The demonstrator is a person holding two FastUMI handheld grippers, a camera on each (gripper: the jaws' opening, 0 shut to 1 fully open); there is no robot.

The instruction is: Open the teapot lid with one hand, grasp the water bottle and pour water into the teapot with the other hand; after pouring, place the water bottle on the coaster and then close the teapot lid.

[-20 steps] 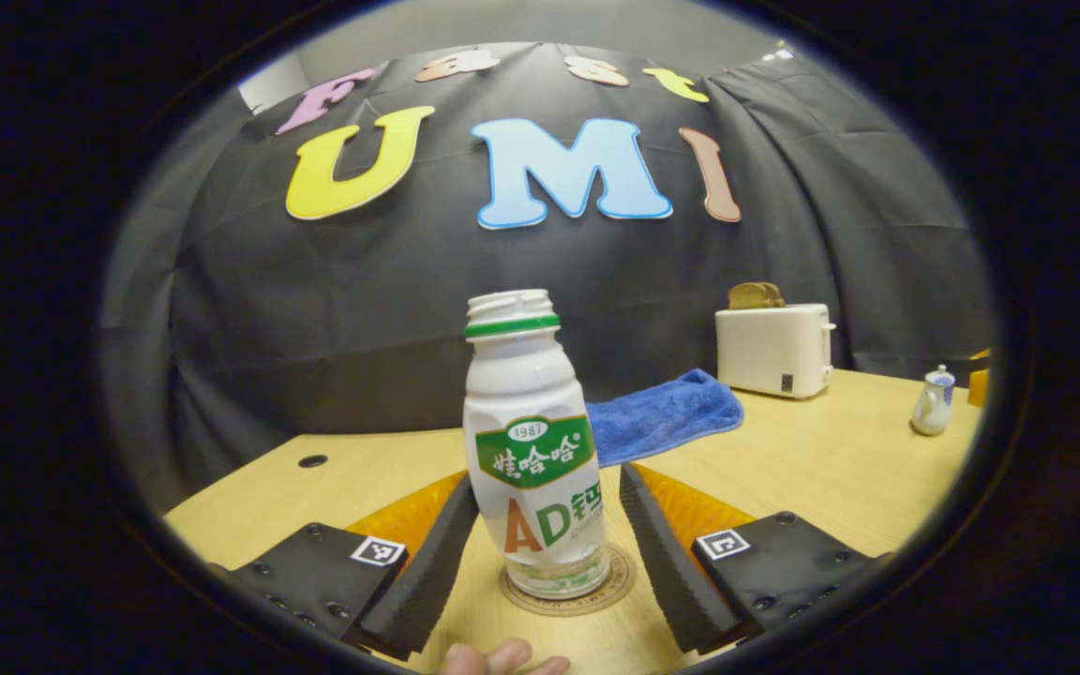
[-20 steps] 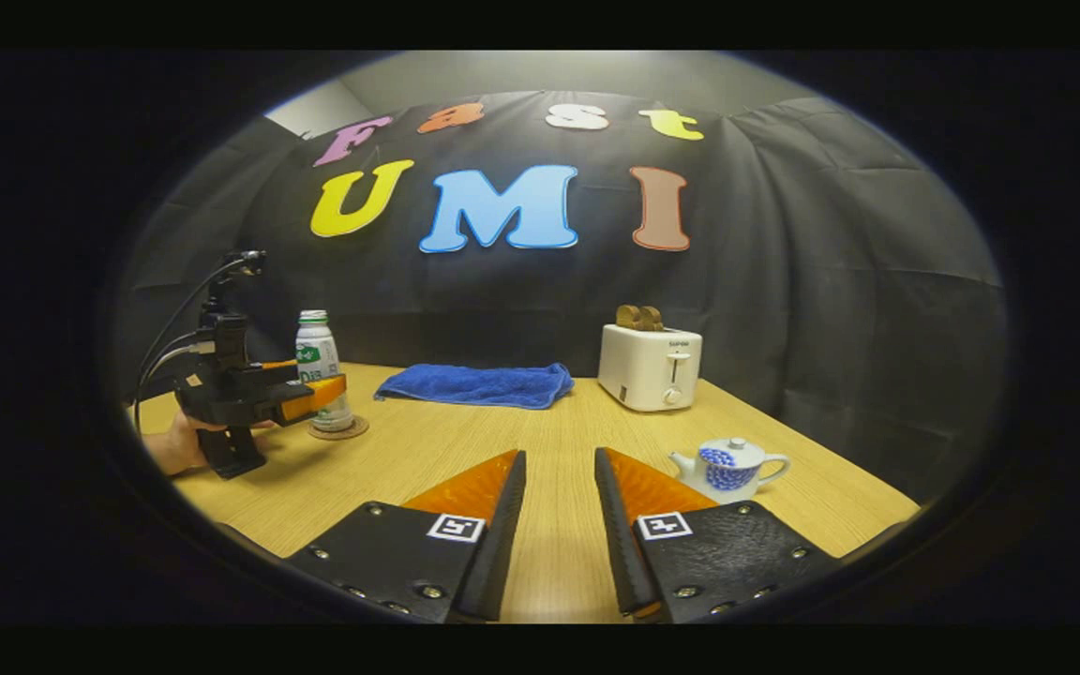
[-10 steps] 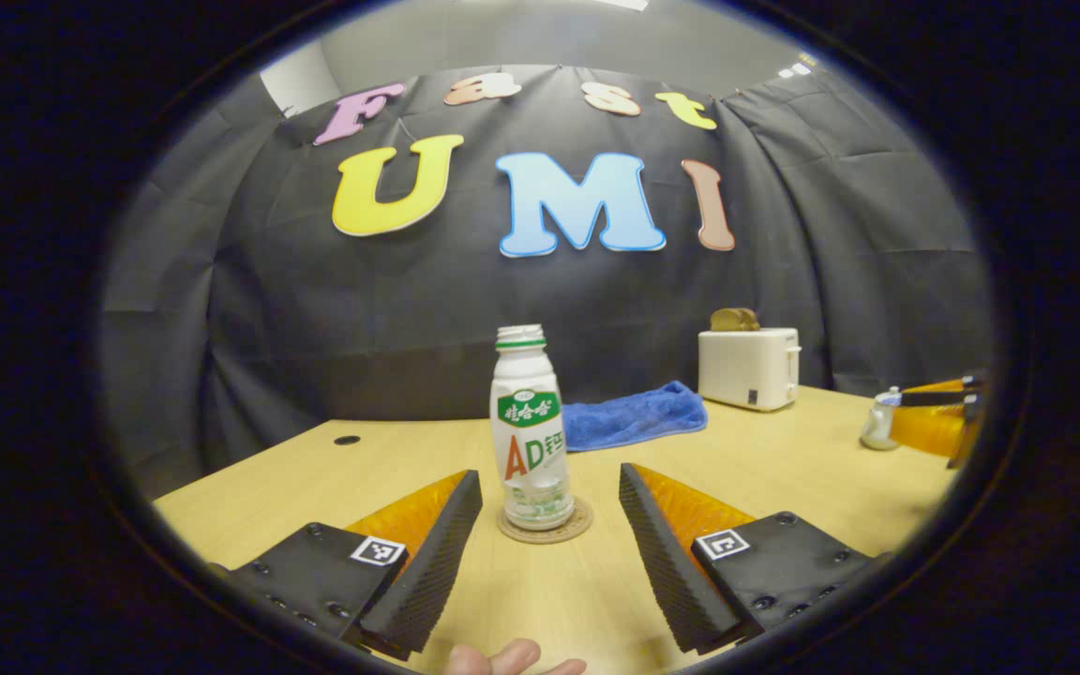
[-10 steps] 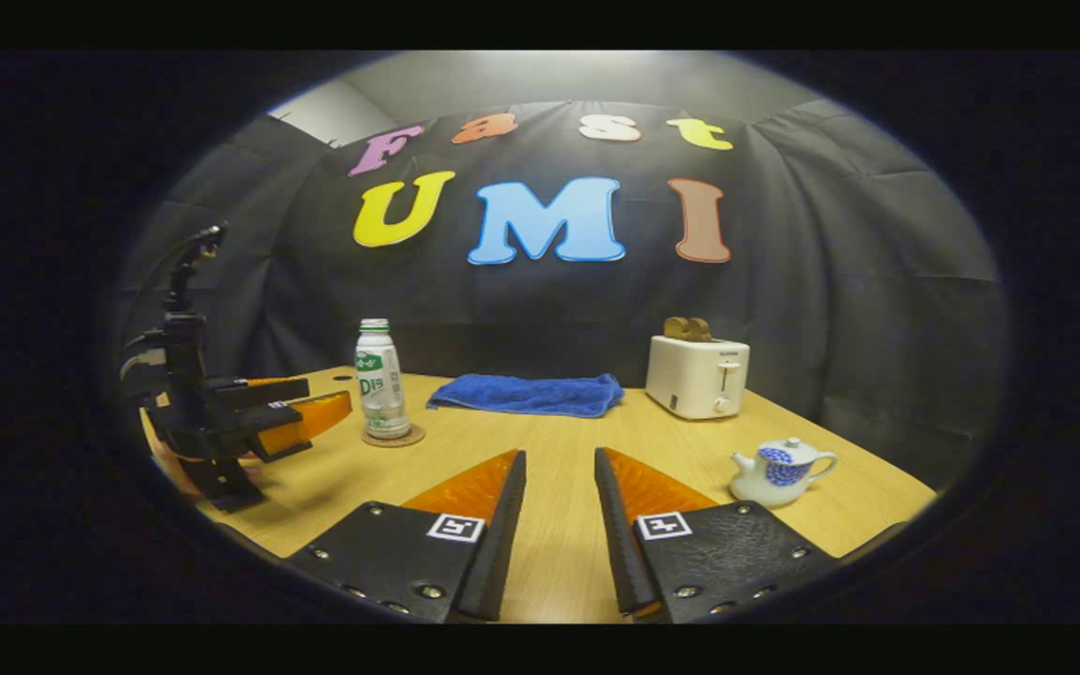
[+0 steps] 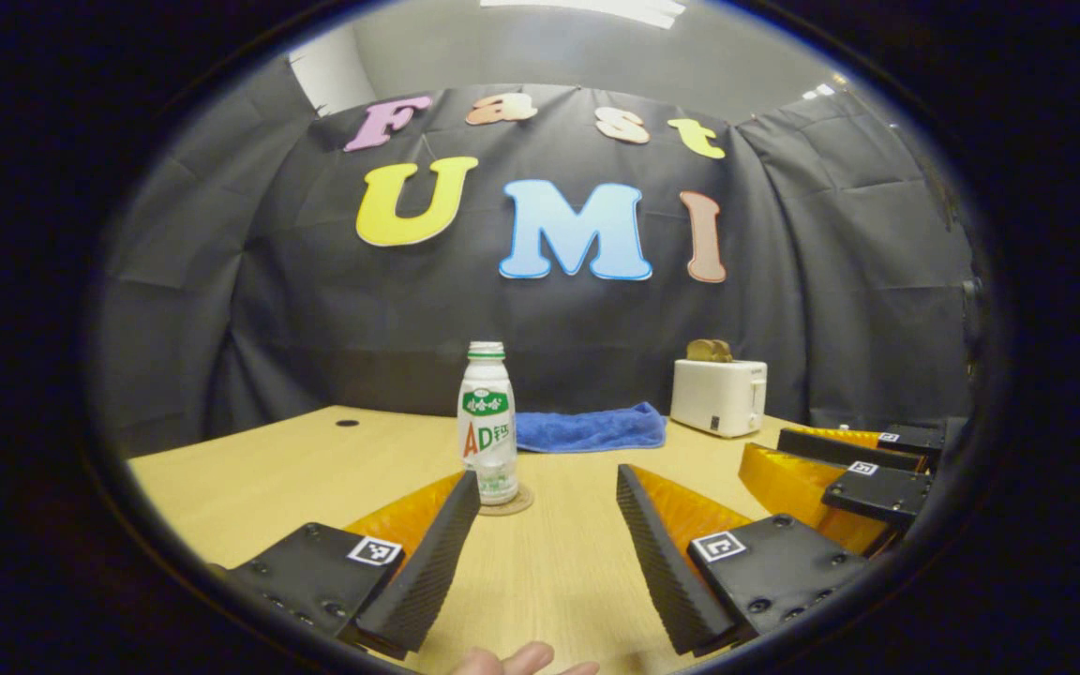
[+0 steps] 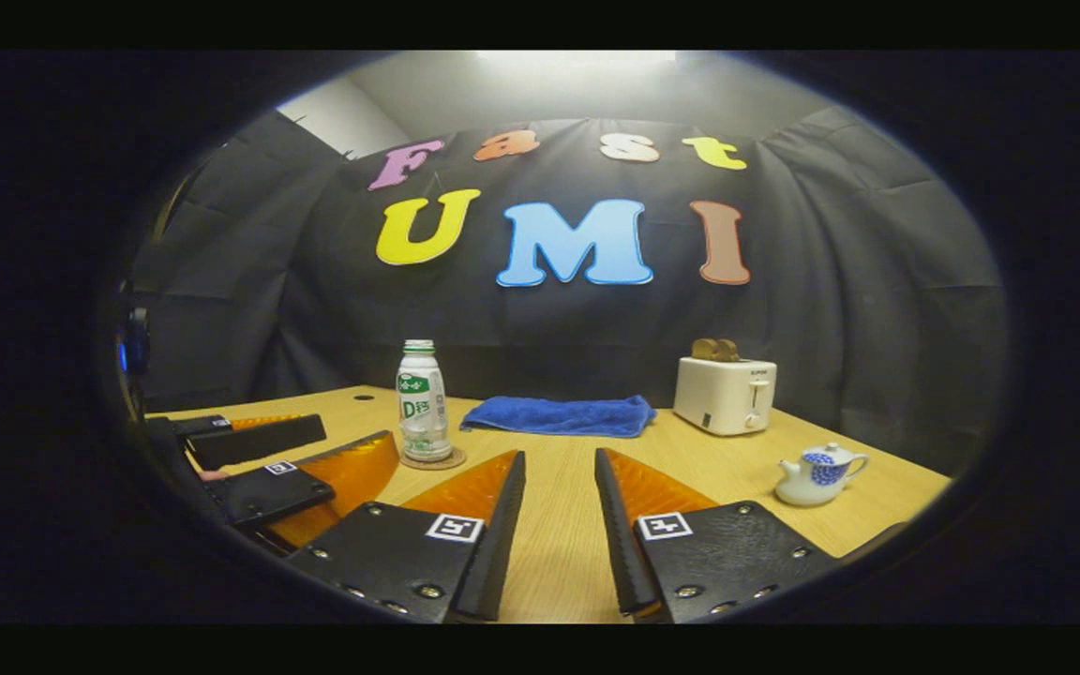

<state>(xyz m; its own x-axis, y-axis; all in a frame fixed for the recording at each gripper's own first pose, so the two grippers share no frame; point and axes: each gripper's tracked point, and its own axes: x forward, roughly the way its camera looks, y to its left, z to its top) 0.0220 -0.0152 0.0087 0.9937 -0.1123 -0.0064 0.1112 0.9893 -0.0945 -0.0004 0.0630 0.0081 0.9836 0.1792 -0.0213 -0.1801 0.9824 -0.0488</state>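
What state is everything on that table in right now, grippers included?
Water bottle: upright on the coaster, uncapped.
Teapot: upright, lid on.
Toaster: bread sticking out of the top.
Blue towel: lying crumpled.
Left gripper: open, holding nothing.
Right gripper: open, holding nothing.

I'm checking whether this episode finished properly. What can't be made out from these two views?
- Water in the teapot: right gripper view, its lid is on and the pot small.
- What remains in the water bottle: left gripper view, the label wraps most of it.
- The coaster: both views, the bottle covers most of it.
- What sticks out of the toaster: too small in both.
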